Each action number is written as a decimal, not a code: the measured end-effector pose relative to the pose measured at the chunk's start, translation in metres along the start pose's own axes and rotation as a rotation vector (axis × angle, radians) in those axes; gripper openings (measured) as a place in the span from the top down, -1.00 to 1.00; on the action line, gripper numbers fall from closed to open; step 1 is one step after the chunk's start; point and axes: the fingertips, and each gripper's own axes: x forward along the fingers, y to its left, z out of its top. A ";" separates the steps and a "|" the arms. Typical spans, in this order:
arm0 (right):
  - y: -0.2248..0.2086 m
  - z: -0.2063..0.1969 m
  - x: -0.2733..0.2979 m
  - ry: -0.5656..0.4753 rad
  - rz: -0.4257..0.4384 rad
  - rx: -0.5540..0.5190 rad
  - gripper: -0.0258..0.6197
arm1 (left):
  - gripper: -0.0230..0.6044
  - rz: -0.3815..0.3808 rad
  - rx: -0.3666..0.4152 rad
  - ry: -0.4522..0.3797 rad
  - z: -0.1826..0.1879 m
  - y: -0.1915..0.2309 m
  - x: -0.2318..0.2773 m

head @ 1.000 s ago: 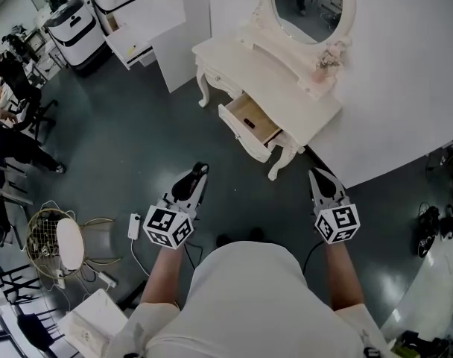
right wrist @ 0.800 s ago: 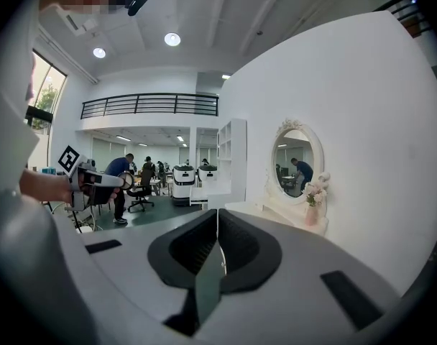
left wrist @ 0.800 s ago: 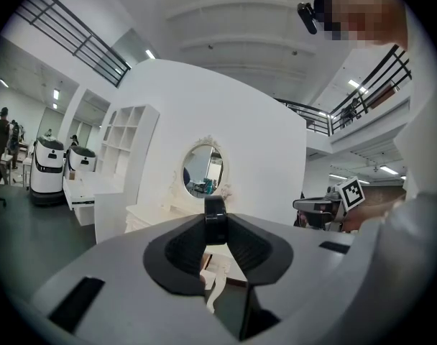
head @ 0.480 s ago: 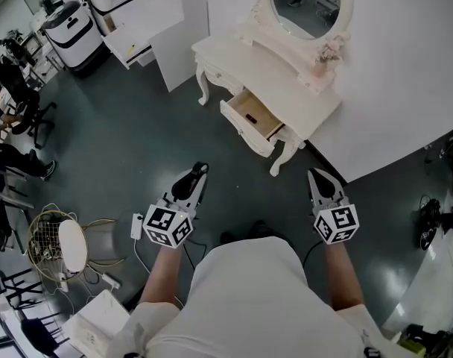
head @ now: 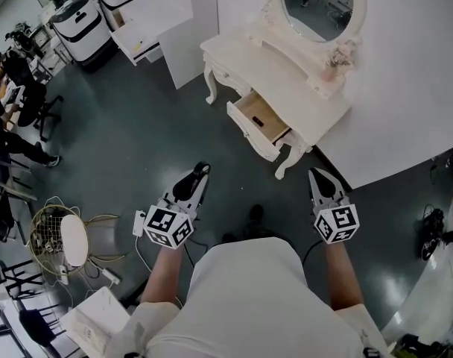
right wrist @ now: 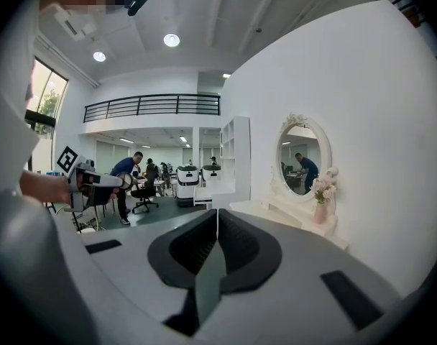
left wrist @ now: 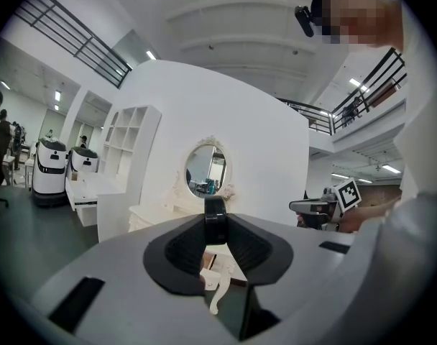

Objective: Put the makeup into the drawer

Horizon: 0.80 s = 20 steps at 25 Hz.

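In the head view, two grippers were counted ahead of the person's torso: the left gripper (head: 200, 171) at 11 o'clock of it and the right gripper (head: 314, 174) at 1 o'clock. One white dressing table (head: 271, 66) was seen at 1 o'clock of the frame's centre. It carried one oval mirror (head: 323, 6) and one vase of pink flowers (head: 334, 58). One drawer (head: 250, 110) was pulled open on the table's near side, and one small dark item (head: 261, 121) lay inside it. Two white wheeled machines (head: 77, 21) were parked between 10 and 11 o'clock, well apart from the table.

In the left gripper view, one black makeup item (left wrist: 215, 221) was found pinched between the jaws, well apart from the drawer. It was glossy black with a rounded top edge and was seen narrow side on, so its face could not be made out. The mirror was framed at 12 o'clock of it, and the right gripper at 3 o'clock.

In the right gripper view, the jaws were pressed together with nothing between them. The mirror was seen at 2 o'clock of them and the left gripper at 9 o'clock.
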 end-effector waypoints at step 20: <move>-0.100 0.025 0.118 -0.002 0.138 -0.025 0.83 | 0.63 0.077 -0.014 -0.018 0.034 0.027 0.137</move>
